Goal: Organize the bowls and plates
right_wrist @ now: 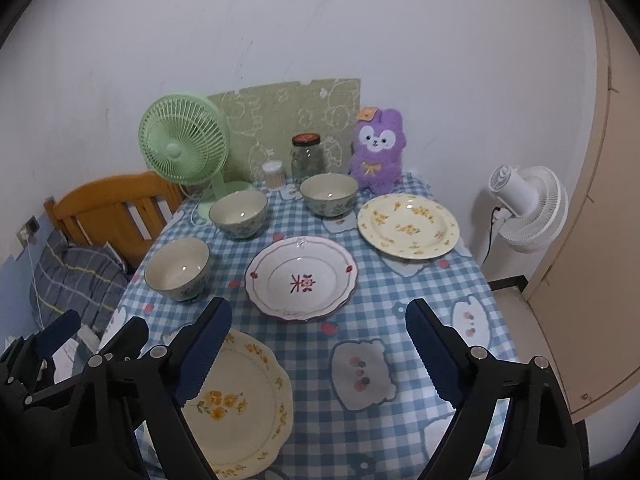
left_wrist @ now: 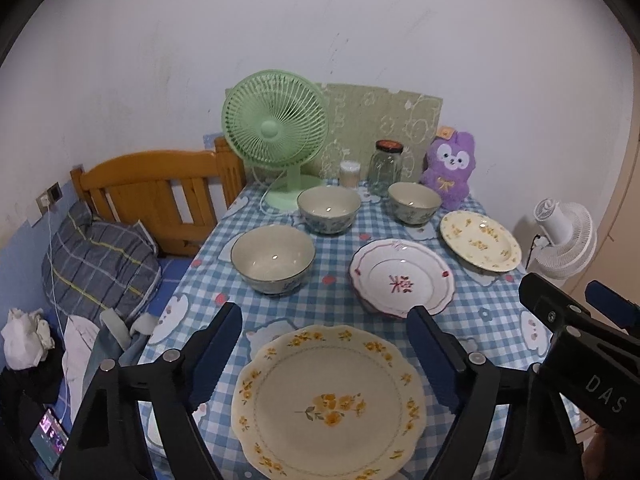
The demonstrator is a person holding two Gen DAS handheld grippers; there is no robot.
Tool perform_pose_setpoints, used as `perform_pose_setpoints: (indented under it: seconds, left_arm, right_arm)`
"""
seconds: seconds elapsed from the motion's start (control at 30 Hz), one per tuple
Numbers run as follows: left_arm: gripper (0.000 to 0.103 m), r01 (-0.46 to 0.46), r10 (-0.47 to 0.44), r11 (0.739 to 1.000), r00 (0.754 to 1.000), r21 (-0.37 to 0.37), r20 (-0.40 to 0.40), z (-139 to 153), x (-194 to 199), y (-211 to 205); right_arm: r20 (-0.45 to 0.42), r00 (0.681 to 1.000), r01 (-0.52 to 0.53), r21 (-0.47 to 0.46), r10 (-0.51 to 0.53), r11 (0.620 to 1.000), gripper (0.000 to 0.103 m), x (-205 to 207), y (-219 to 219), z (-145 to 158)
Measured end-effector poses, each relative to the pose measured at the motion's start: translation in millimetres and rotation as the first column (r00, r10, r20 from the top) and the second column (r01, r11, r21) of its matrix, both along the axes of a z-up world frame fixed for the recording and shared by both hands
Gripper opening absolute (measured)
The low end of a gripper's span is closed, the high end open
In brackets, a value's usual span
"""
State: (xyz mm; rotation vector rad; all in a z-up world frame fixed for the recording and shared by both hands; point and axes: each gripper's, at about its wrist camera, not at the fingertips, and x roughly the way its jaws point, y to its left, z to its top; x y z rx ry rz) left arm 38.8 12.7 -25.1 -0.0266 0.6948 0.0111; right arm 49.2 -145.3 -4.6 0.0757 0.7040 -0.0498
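- The left gripper (left_wrist: 324, 344) hangs over the near yellow-flowered plate (left_wrist: 328, 400) on the desk (left_wrist: 480, 308); its jaws stand wide with nothing gripped; the plate lies below, between them
- The right gripper (right_wrist: 320, 344) hangs over bare checked cloth just right of that plate; jaws wide, empty
- A red-patterned plate (right_wrist: 301, 278) lies mid-desk; a second yellow-flowered plate (right_wrist: 408, 226) sits at the far right, near the purple plush toy (right_wrist: 376, 152)
- Three bowls stand apart: one at the left edge (right_wrist: 178, 268), one before the green fan (right_wrist: 184, 148) at (right_wrist: 239, 214), one near the glass jar (right_wrist: 307, 158) at (right_wrist: 329, 194)
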Motion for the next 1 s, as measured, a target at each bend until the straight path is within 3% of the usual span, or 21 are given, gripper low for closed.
perform_pose_setpoints:
  seconds: [0.2, 0.53, 0.7, 1.0]
  left_arm:
    - [0.081, -0.034, 0.034, 0.999, 0.999, 0.004, -0.036, -24, 11, 12]
    - [0.079, -0.074, 0.073, 0.997, 0.990, -0.001, -0.118, -70, 21, 28]
    - [0.076, -0.081, 0.089, 0.995, 0.986, 0.064, -0.139, -91, 30, 33]
    - [0.072, -0.105, 0.120, 0.992, 0.962, 0.075, -0.247, -129, 40, 47]
  right_arm:
    - [0.007, 1.000, -0.007, -0.043, 0.008, 0.999, 0.090, 11, 17, -24]
    - [-0.094, 0.995, -0.018, -0.044, 0.014, 0.999, 0.087, 29, 34, -76]
    - [-0.144, 0.989, -0.030, -0.040, 0.024, 0.999, 0.087, 41, 44, -100]
    - [-0.234, 0.971, -0.064, -0.073, 0.045, 0.995, 0.083, 48, 58, -139]
